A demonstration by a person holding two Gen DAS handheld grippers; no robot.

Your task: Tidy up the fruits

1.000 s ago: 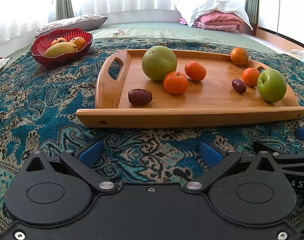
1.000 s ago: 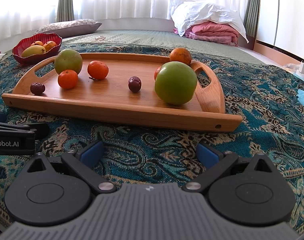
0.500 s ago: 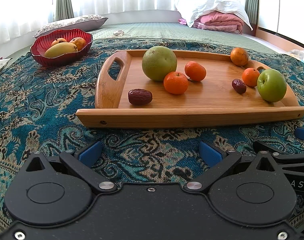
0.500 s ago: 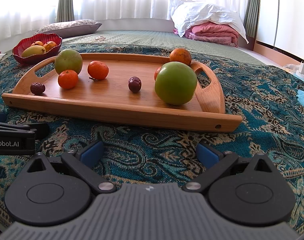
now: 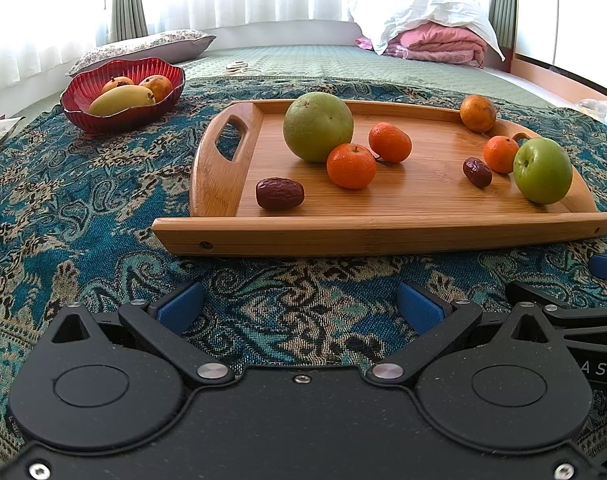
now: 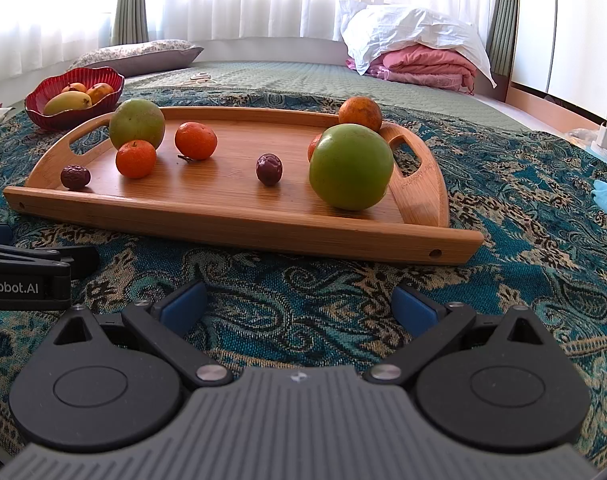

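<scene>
Nothing is moved since a second ago: both tongs, left (image 5: 299, 300) and right (image 6: 299, 300), are held open, empty, before the bamboo tray (image 5: 383, 236). The smooth round green apple (image 6: 350, 167) on it, judged firm and roll-prone, is best gripped across its middle.

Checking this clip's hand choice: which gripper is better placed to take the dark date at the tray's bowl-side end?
Left, probably. The left gripper is open with the date nearly straight ahead, and the red bowl sits on its side. From the right gripper, also open, that date lies far left.

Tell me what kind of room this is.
Likely a bedroom: a pillow and folded bedding lie on a quilted mattress under curtained windows, with the fruit tray on a patterned cloth.
</scene>
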